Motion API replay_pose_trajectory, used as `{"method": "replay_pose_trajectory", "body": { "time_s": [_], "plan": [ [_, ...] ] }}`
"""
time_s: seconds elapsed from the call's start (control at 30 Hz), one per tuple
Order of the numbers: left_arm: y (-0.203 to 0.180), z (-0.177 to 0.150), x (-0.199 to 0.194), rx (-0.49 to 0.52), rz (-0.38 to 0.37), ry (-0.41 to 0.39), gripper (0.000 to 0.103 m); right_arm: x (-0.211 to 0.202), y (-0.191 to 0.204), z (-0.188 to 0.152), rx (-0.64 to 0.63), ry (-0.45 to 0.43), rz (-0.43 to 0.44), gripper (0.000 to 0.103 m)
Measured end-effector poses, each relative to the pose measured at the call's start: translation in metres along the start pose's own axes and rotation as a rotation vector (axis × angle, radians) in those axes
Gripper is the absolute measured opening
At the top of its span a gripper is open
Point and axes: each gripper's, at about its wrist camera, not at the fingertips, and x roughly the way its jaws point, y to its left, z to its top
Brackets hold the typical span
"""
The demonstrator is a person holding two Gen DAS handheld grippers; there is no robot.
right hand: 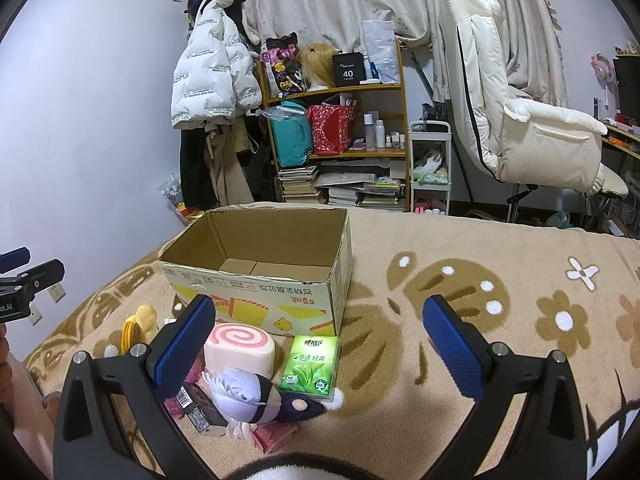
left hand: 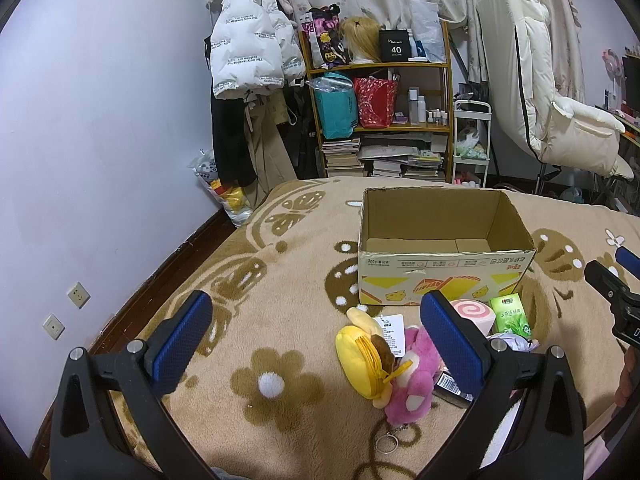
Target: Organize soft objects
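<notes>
An open, empty cardboard box point(left hand: 444, 268) point(right hand: 260, 280) stands on the blanket-covered bed. In front of it lie a yellow plush pouch point(left hand: 362, 350) point(right hand: 138, 326), a pink plush point(left hand: 412, 380), a pink swirl roll cushion point(left hand: 474, 314) point(right hand: 240, 348), a green tissue pack point(left hand: 510, 314) point(right hand: 312, 364) and a purple-grey plush point(right hand: 256, 396). My left gripper point(left hand: 316, 344) is open and empty above the blanket, left of the pile. My right gripper point(right hand: 318, 348) is open and empty over the tissue pack and roll cushion.
A small dark packet with a barcode point(right hand: 198, 406) and a pink packet point(right hand: 276, 438) lie in the pile. A keyring point(left hand: 388, 442) trails from the pink plush. Beyond the bed stand a cluttered shelf point(left hand: 380, 120), hanging coats point(left hand: 248, 60) and a white chair point(right hand: 520, 120).
</notes>
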Motion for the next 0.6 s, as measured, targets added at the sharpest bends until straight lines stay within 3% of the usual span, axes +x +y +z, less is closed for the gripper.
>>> {"method": "replay_pose_trajectory", "body": {
  "time_s": [0.43, 0.6],
  "plan": [
    [0.000, 0.000, 0.000, 0.003, 0.000, 0.002, 0.103, 0.000, 0.000, 0.000, 0.000, 0.001, 0.001, 0.103],
    [-0.004, -0.016, 0.014, 0.002, -0.003, 0.032, 0.103, 0.001, 0.001, -0.001, 0.001, 0.004, 0.006, 0.103]
  ]
}}
